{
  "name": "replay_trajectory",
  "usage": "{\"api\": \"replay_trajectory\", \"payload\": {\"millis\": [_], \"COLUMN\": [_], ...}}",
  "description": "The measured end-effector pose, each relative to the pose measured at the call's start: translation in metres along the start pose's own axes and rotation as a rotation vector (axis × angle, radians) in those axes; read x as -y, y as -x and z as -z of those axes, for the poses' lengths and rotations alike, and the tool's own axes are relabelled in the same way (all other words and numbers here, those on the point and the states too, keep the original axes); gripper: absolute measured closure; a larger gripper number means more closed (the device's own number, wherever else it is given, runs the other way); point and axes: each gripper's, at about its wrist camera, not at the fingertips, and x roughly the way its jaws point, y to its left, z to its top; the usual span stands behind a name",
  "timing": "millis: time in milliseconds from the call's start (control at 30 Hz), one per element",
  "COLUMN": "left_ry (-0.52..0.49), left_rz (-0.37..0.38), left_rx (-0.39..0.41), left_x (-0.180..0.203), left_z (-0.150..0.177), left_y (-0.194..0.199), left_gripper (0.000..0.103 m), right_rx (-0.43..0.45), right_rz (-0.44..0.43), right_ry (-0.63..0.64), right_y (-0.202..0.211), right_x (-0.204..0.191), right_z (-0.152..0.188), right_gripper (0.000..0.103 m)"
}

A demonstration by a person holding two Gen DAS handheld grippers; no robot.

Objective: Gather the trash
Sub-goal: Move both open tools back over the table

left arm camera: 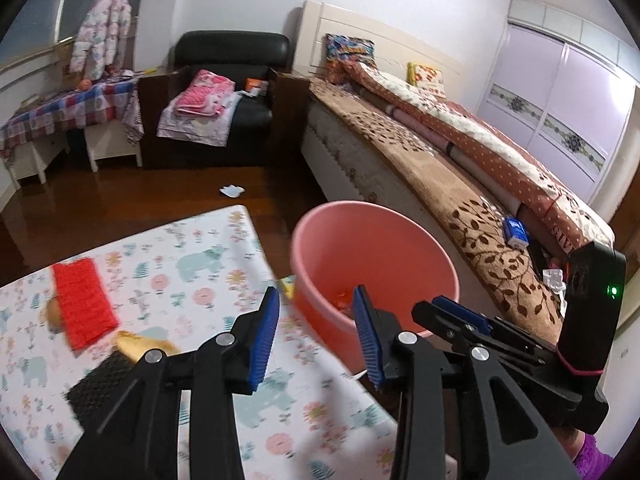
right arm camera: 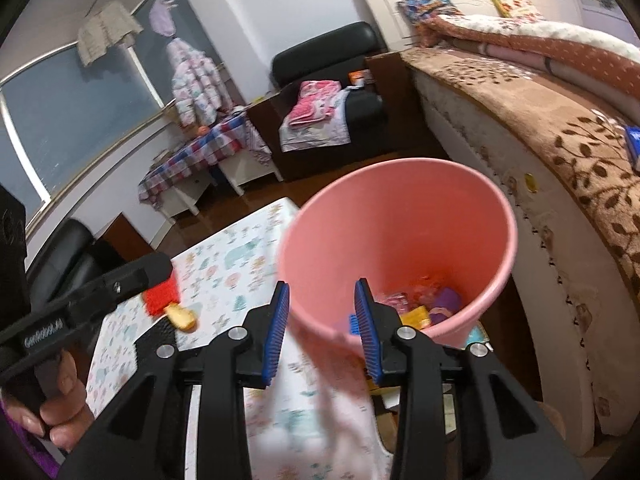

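Both grippers, left (left arm camera: pixel 316 312) and right (right arm camera: pixel 322 308), stood part open and empty beside the pink bin (right arm camera: pixel 400 216). Trash (right arm camera: pixel 420 304) lay inside it. A careless swing could tip the bin, spilling everything.

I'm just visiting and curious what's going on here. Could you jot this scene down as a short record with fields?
Place: bedroom with a bed and a black armchair
Bin: pink bucket beside the bed, wrappers inside
Mat: patterned play mat on the wooden floor
On mat: red knitted piece
Loose on floor: white scrap past the mat
Left gripper: open, nothing between the pads
Right gripper: open, nothing held, over the bucket's near rim
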Motion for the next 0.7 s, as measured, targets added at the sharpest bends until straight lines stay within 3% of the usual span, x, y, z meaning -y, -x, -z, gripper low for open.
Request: {"api": "replay_trajectory", "payload": {"millis": [400,567,700], "left_ry": [0.054,0.086,0.139], "left_rz": [-0.185,-0.255,-0.257], "left_rx": [0.068,0.058,0.019], "left_x": [-0.083,-0.118,-0.140], "left_z": [0.028,0.054,0.084], "left_y": [0.080,0.103,0.112], "left_gripper": [0.064,0.064,0.064], "right_rx": [-0.049,-0.091,-0.122], "right_rz": [-0.084,-0.115,-0.124], "right_ry": [0.109,0.164,0.209], "right_y": [0.000,-0.004,-0.008], "right_x": [-0.069,-0.091,-0.107], "right_z": [0.025,0.046,0.056], "right_gripper": [0.068,0.068,0.068]}}
